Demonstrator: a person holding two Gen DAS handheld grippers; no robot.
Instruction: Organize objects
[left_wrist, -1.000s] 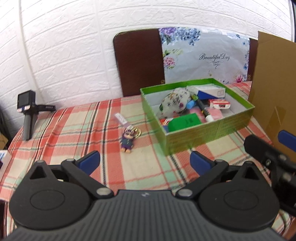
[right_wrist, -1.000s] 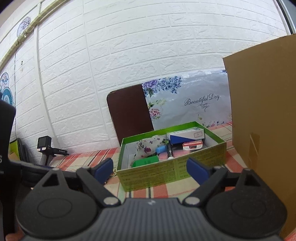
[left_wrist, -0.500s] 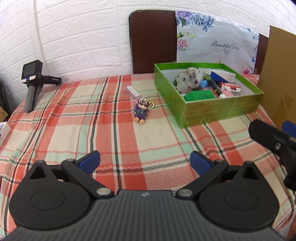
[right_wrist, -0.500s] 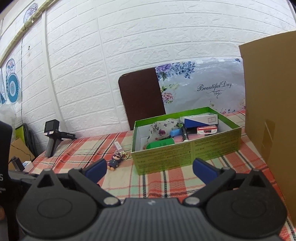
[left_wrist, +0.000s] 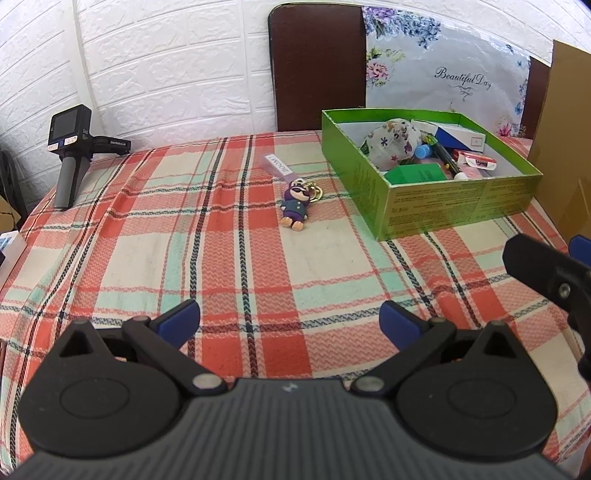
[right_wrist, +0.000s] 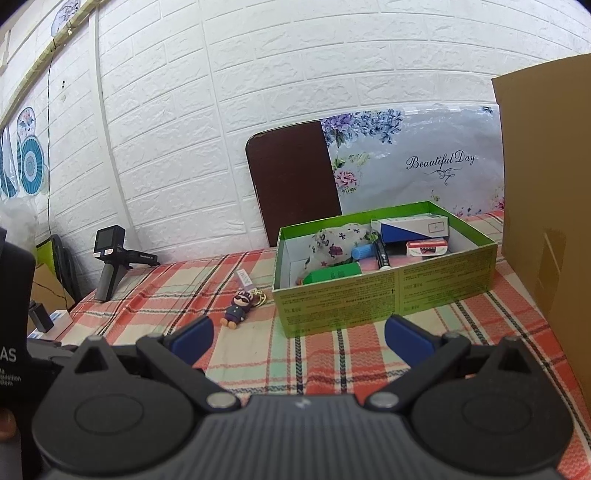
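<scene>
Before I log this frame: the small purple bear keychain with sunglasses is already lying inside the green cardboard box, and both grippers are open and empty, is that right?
Not quite. The small purple bear keychain lies on the plaid tablecloth, outside and left of the green cardboard box, as the left wrist view shows. The left gripper and right gripper are indeed open and empty.

My right gripper (right_wrist: 298, 332), jaws spread, faces the green box (right_wrist: 384, 291); keychain (right_wrist: 239, 309) lies just left.

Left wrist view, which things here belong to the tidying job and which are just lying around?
Job:
- keychain, loose on the tablecloth
- green box, already holding a pouch, marker and small cartons
- left gripper and right gripper, both open

Lying about:
- handheld camera
- cardboard sheet
- chair
</scene>
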